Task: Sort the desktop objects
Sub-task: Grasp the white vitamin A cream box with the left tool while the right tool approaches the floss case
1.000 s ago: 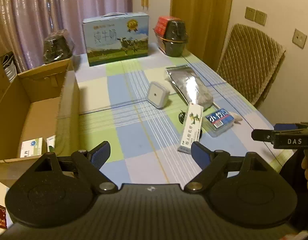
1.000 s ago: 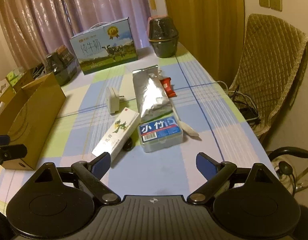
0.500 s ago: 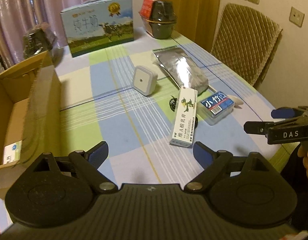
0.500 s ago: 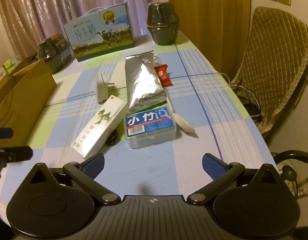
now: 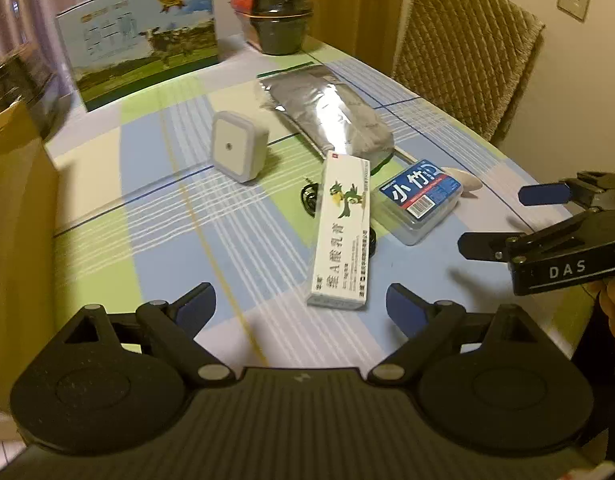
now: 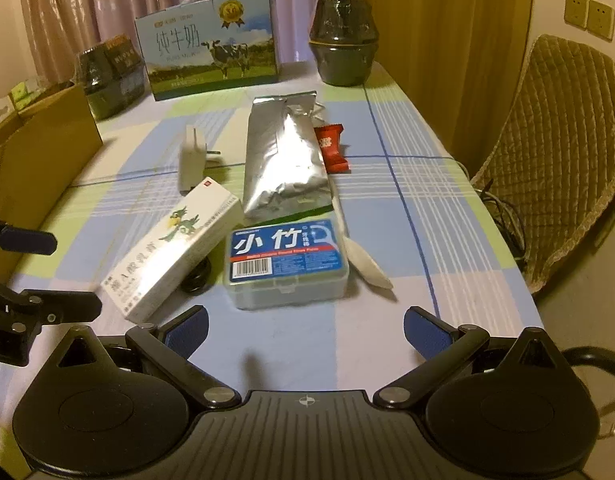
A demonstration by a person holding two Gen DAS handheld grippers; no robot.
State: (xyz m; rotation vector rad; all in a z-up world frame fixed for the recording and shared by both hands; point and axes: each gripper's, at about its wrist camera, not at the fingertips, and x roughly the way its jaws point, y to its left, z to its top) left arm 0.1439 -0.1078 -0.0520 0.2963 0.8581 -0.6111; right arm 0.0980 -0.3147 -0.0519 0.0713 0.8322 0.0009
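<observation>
A long white ointment box [image 5: 344,232] [image 6: 171,248] lies on the checked tablecloth, partly over a small black ring [image 5: 309,198]. Beside it are a clear floss-pick case with a blue label [image 5: 417,202] [image 6: 287,258], a silver foil bag [image 5: 327,114] [image 6: 287,156], a white square plug-in light [image 5: 239,146] [image 6: 193,156], a red candy wrapper [image 6: 331,148] and a white spoon-like piece [image 6: 365,262]. My left gripper [image 5: 301,306] is open, just short of the ointment box. My right gripper [image 6: 305,326] is open, just short of the floss case.
A cardboard box [image 5: 15,200] [image 6: 39,140] stands at the table's left edge. A milk carton case [image 6: 211,46] and dark wrapped pots [image 6: 343,48] stand at the back. A quilted chair [image 6: 563,168] stands at the right.
Both grippers have moved forward toward the cluster of objects. The left view has swung right, away from the cardboard box. Both stay open.
</observation>
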